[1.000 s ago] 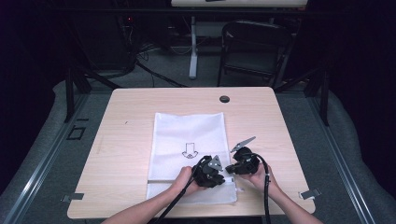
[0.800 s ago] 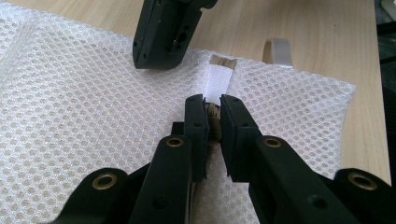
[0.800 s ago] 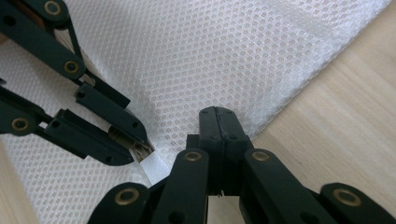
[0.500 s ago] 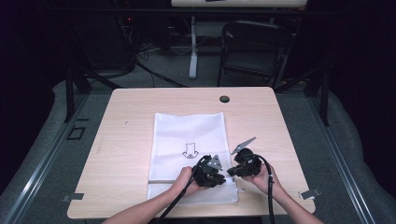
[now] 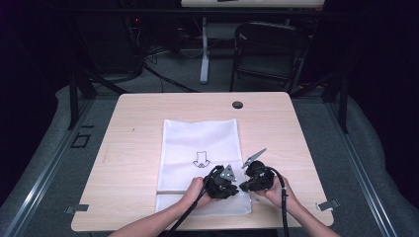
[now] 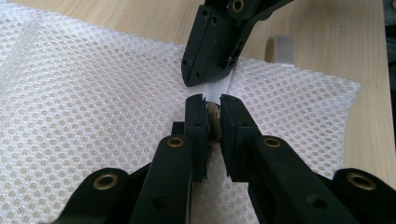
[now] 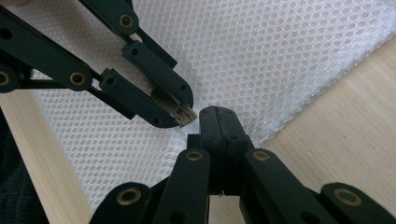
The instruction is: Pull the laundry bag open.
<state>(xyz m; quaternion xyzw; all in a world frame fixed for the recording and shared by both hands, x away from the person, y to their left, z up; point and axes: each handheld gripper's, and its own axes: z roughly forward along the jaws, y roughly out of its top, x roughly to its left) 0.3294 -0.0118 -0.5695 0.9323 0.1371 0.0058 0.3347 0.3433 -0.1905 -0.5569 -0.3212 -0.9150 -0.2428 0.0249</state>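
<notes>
- Mesh bag [image 5: 200, 163] lies flat mid-table, unmoved since a second ago.
- Left gripper [image 6: 212, 105] pinches its white zipper strip [image 6: 223, 87].
- Right gripper [image 7: 218, 122], clamped shut on that strip, has barely shifted: zipper work looks stalled.

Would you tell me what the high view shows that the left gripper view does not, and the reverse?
The high view adds the whole table, the arrow printed on the mesh bag, a black grommet and a folding chair beyond. The left gripper view adds the bag's honeycomb weave and the white band pinched by the left gripper. Both share the bag, the right gripper and the table's wood.
</notes>
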